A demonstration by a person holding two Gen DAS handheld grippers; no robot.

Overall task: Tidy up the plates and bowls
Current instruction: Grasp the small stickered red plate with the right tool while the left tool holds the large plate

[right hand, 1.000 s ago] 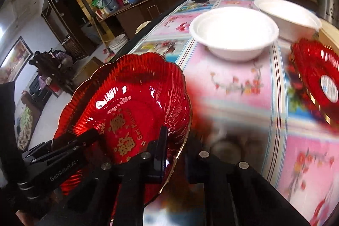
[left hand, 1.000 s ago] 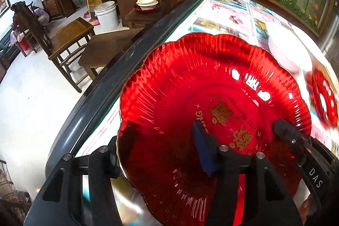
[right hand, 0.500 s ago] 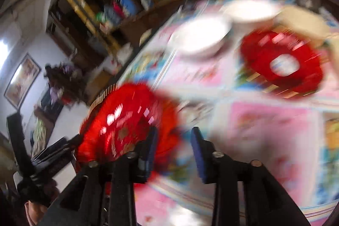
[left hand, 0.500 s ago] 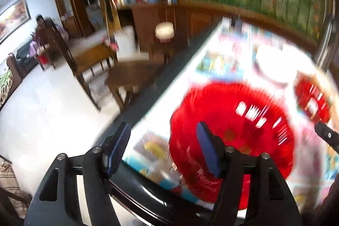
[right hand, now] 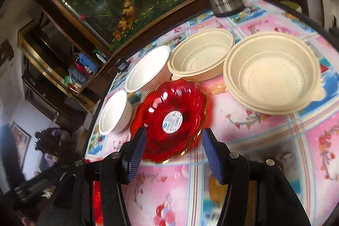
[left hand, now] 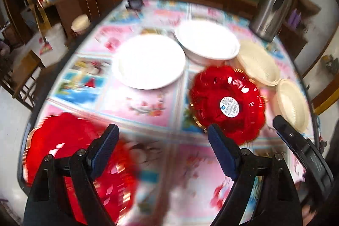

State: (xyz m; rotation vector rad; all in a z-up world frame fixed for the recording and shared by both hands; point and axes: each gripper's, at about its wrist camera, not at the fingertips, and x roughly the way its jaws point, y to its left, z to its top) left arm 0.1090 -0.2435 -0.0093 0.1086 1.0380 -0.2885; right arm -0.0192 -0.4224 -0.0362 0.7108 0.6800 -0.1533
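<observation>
Red plate with label (right hand: pixel 169 120): lying flat on the table, near the middle, a round white sticker at its centre; sitting just beyond the right gripper's fingertips, not between them.
Second red plate (left hand: pixel 70 158): lying at the table's near left edge, blurred, showing behind the left gripper's left finger; free of both grippers.
White bowls (left hand: pixel 151 60): two, standing side by side farther back on the table, left of the labelled plate.
Cream bowls (right hand: pixel 272 73): two, ribbed inside, standing right of the labelled plate, close to each other.
Left gripper (left hand: pixel 163 149): hanging above the table, jaws having just been opening, now spread wide with nothing between them.
Right gripper (right hand: pixel 172 150): pointing down toward the labelled plate, jaws having just been opening, now parted and gripping nothing.
Table (right hand: pixel 264 141): covered in a pink and blue floral cloth.
Steel flask (left hand: pixel 269 12): standing upright at the far right of the table.
</observation>
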